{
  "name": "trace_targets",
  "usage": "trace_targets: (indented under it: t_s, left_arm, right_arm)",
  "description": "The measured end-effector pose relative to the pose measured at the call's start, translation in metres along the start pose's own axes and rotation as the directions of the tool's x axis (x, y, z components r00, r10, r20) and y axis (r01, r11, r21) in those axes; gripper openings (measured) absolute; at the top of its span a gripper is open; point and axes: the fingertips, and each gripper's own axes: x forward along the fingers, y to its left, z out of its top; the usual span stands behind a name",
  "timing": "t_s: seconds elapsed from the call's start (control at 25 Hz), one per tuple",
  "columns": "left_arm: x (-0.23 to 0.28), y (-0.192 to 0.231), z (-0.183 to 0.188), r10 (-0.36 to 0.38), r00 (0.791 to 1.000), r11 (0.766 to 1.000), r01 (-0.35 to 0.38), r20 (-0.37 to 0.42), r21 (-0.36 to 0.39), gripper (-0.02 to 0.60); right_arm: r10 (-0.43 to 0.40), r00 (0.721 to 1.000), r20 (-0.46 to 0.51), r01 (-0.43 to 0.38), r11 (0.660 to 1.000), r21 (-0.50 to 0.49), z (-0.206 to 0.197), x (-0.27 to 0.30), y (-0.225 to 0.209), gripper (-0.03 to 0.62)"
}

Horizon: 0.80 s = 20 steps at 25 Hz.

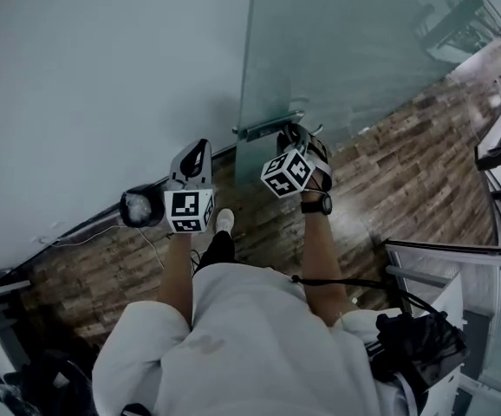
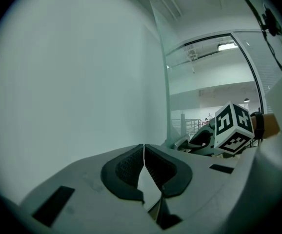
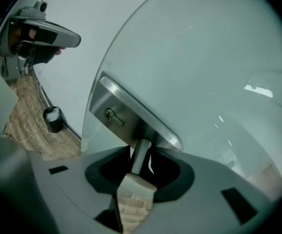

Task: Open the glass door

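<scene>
- L gripper (image 1: 194, 156): fingers (image 2: 125, 167) shut tight, nothing btwn; approx level.
- R gripper (image 1: 296, 141): fingers clamped on handle (image 3: 142, 150), tilted down.
- L forearm (image 1: 175, 271), R forearm (image 1: 322, 258): both out fwd.

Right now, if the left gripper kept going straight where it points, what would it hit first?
Most likely the white wall, just left of the glass door's edge. The left gripper, jaws shut and empty, faces it; depth is unclear.

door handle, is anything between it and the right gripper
Nothing visible stands between them: the door handle sits between the jaws of the right gripper, which are closed on it. The lock plate lies just beyond it.
</scene>
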Motion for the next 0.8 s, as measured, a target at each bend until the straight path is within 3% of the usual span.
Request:
trace_targets:
  t_s: [0.36,0.8]
  left_arm:
    - [0.022,0.031,-0.005,0.032,0.999,0.999,-0.033,-0.017,-0.022,0.009]
    - [0.055,0.063,-0.012,-0.009,0.998,1.0,0.008,-0.054,-0.023,0.01]
  right_arm:
    - [-0.059,0.998,0.0,0.059,0.998,-0.028,0.042,0.048,-0.014,0.126]
    - [-0.104,0.994,-0.028,0.103,0.994,-0.031,0.081,0.092,-0.028,0.126]
